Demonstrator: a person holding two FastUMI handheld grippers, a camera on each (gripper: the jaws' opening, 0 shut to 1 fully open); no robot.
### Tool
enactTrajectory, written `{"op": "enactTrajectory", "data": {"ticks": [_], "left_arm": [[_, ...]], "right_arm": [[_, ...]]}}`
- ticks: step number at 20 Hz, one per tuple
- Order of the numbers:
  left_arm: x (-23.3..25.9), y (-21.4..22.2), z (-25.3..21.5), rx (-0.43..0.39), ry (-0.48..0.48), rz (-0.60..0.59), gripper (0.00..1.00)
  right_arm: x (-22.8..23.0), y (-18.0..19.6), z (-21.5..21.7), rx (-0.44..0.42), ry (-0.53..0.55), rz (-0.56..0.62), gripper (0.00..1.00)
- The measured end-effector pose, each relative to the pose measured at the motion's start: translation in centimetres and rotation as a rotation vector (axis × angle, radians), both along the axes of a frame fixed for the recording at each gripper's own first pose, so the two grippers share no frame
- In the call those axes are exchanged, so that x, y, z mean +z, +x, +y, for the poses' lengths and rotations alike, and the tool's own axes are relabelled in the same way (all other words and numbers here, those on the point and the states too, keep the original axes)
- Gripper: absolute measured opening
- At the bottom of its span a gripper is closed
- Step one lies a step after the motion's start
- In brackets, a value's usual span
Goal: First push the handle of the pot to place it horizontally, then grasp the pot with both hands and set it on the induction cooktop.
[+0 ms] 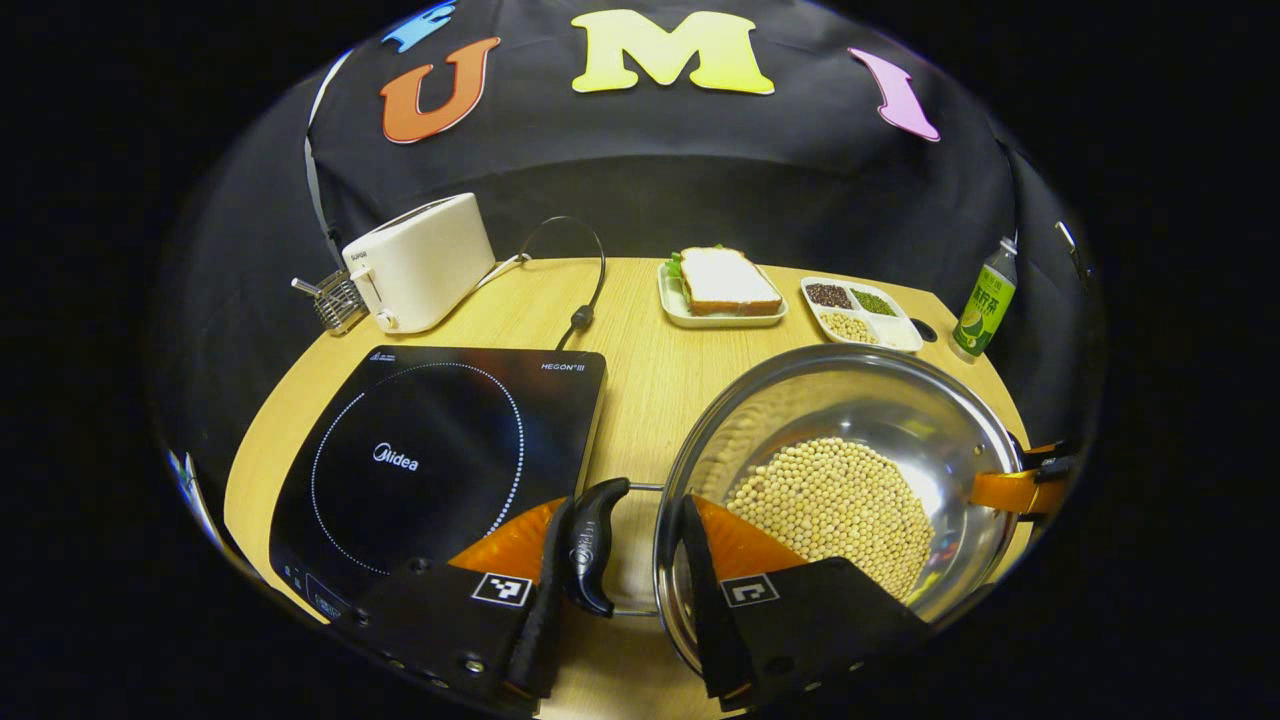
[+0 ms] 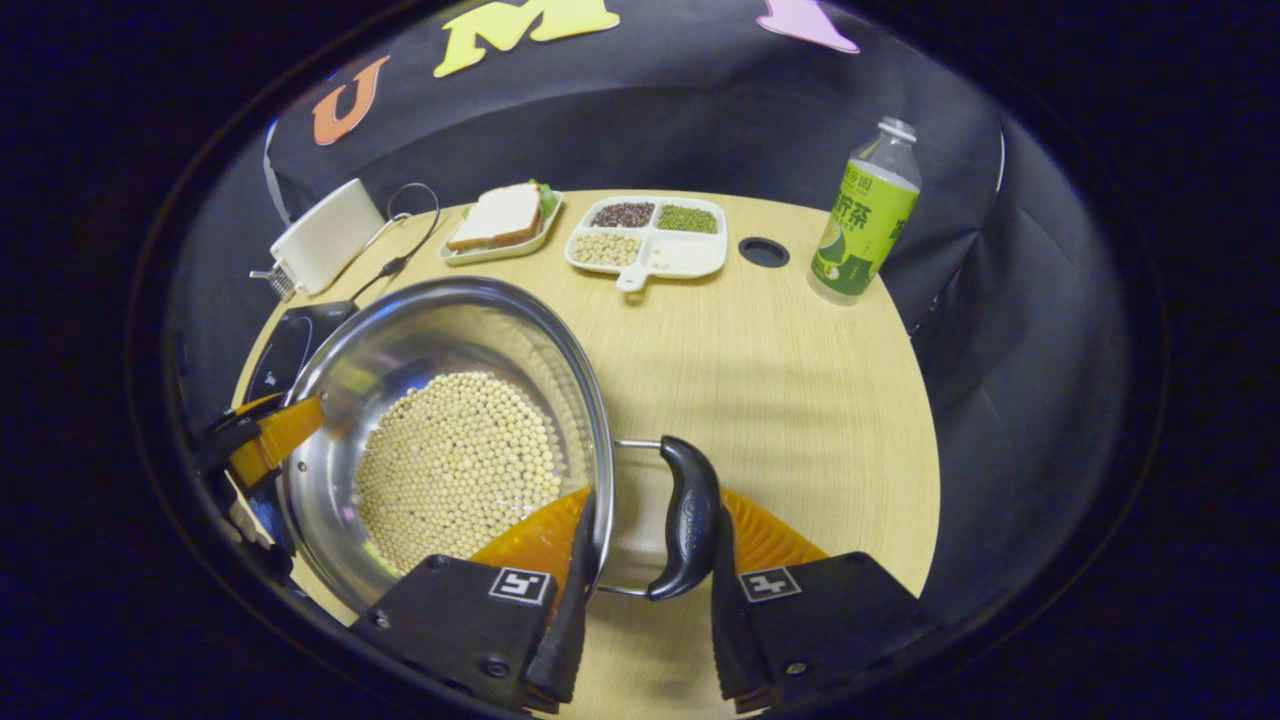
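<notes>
Wooden desk [image 1: 640,380] is carrying everything: left gripper [image 1: 620,590] and right gripper [image 2: 648,590] are each straddling a black pot handle [image 1: 592,545], narrowly parted. Bean-filled pot [image 2: 450,400] is sitting beside the "Midea" induction cooktop [image 1: 430,460], also marked "HEGON".

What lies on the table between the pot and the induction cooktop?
In the left gripper view, only bare table separates the cooktop from the pot, apart from the pot's black handle, which the left gripper straddles.
</notes>
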State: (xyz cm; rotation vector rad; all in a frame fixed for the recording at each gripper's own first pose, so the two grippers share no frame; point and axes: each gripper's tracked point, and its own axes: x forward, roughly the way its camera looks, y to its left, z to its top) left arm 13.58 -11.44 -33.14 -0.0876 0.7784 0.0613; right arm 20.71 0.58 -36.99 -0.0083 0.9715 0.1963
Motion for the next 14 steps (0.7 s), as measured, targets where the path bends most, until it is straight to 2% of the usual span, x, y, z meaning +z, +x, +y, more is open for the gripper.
{"op": "enactTrajectory", "data": {"ticks": [8,14], "left_arm": [[1.7,0.0,0.6,-0.008,-0.001,-0.026,0.54],[3.5,0.2,2.1,-0.018,0.006,-0.046,0.54]], "right_arm": [[2.0,-0.9,-0.7,-0.002,-0.003,-0.042,0.52],[4.0,-1.4,1.0,-0.015,0.006,-0.065,0.52]]}}
